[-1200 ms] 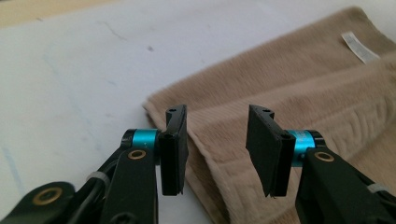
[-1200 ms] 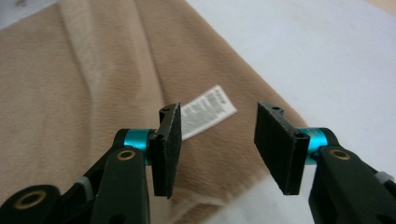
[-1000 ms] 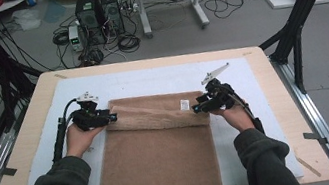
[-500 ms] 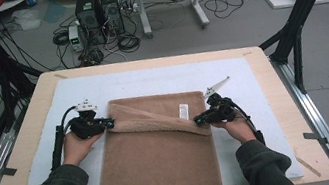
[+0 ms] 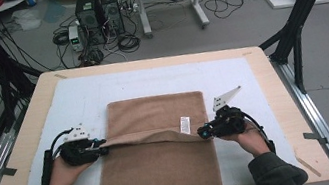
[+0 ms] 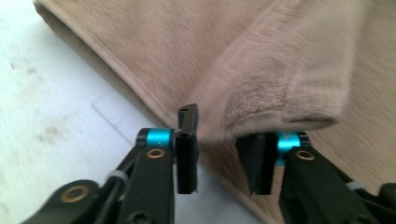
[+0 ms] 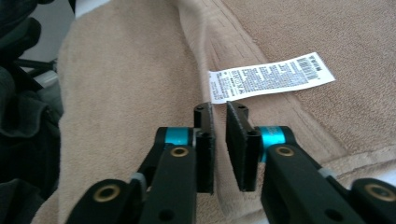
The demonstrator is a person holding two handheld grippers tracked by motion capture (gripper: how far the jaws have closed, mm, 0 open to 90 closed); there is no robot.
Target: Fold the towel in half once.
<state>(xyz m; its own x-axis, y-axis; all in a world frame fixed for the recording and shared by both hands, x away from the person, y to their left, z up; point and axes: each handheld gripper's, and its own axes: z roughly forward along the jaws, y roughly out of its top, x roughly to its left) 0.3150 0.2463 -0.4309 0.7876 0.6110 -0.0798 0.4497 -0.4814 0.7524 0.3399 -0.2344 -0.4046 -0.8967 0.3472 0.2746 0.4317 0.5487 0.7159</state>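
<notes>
A brown towel (image 5: pixel 157 119) lies on the white mat (image 5: pixel 78 102), its near part hanging over the table's front edge. One layer is folded toward the person, and its edge forms a ridge across the middle. A white label (image 5: pixel 184 124) (image 7: pixel 271 77) lies near the right side. My left gripper (image 5: pixel 105 148) (image 6: pixel 219 140) is at the ridge's left end. Its jaws have just been opening and stand apart, with the towel's folded corner (image 6: pixel 289 98) just beyond them, unpinched. My right gripper (image 5: pixel 200 133) (image 7: pixel 219 121) is at the right end. Its jaws have just been opening to a narrow gap over the towel.
The wooden table (image 5: pixel 276 104) has metal rails along both sides. Beyond its far edge the floor holds computer towers (image 5: pixel 95 8), cables and a stand. Black frame struts (image 5: pixel 294 30) rise at the right and left.
Both hands moved toward the person, bringing the towel's folded edge from near the far end to the middle. Both grippers' jaws now show a gap.
</notes>
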